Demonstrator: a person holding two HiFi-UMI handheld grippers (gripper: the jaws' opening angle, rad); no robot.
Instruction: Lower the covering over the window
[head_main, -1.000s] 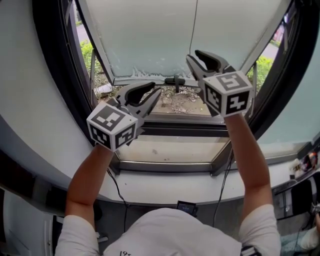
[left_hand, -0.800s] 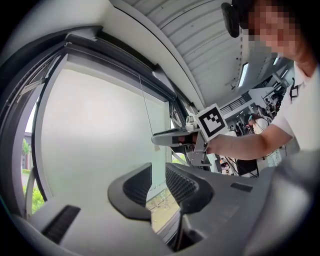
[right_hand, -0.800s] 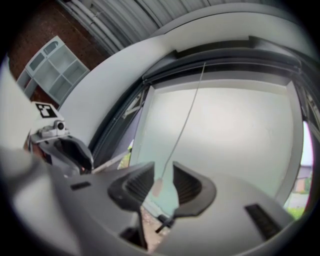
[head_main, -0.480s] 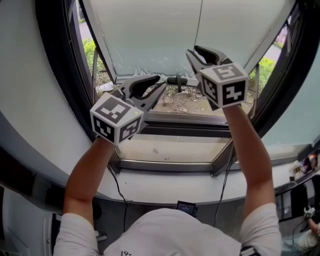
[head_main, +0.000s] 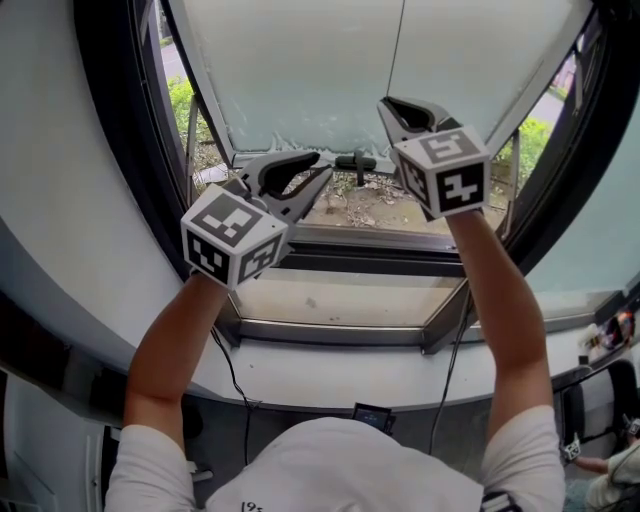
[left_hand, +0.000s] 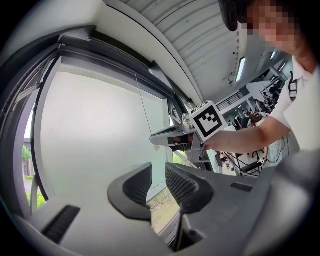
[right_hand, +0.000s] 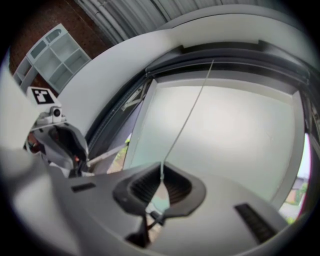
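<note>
Clearly, right gripper (right_hand: 161, 167) fingers pinch the cord (head_main: 399, 45); left gripper (left_hand: 158, 172) fingers narrowly apart, empty; window (head_main: 340, 262) strip uncovered below the blind (head_main: 300, 80).

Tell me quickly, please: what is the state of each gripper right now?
The left gripper: open a little, nothing between its jaws.
The right gripper: closed on the thin pull cord of the window blind.

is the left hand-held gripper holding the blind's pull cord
No, the left hand-held gripper has nothing between its parted jaws.
</note>
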